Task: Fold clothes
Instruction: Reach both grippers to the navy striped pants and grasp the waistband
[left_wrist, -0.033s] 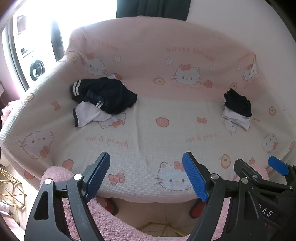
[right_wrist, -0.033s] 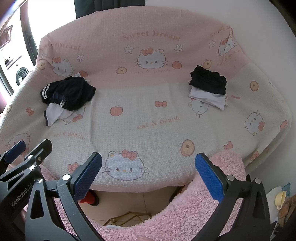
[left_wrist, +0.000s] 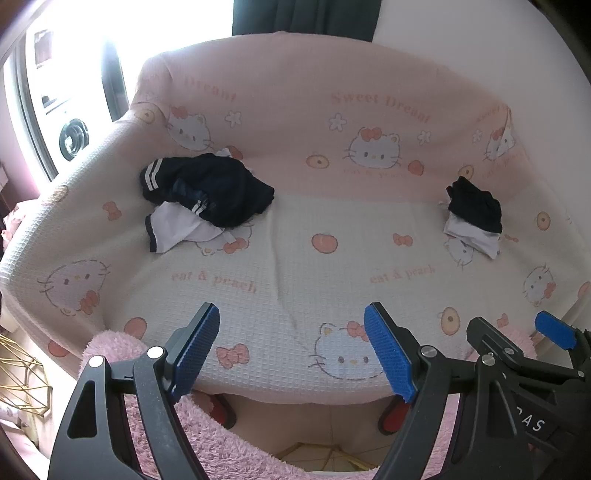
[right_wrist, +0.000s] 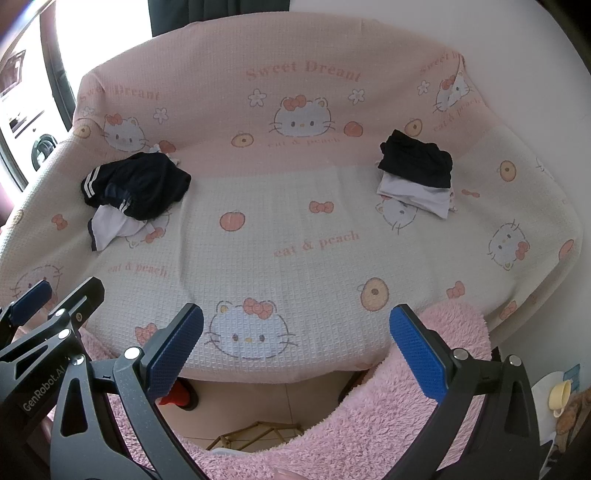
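A loose heap of navy and white clothes (left_wrist: 199, 199) lies at the left back of the sofa seat; it also shows in the right wrist view (right_wrist: 133, 192). A folded navy and white stack (left_wrist: 474, 218) sits at the right back, also in the right wrist view (right_wrist: 417, 173). My left gripper (left_wrist: 291, 354) is open and empty, held in front of the seat's front edge. My right gripper (right_wrist: 295, 354) is open and empty beside it, and shows at the right of the left wrist view (left_wrist: 513, 339).
The sofa wears a pink and white Hello Kitty cover (left_wrist: 295, 258). Fluffy pink fabric (right_wrist: 406, 413) lies below the grippers. A gold wire frame (left_wrist: 18, 373) stands at the left on the floor. A washing machine (left_wrist: 74, 136) is behind the left armrest.
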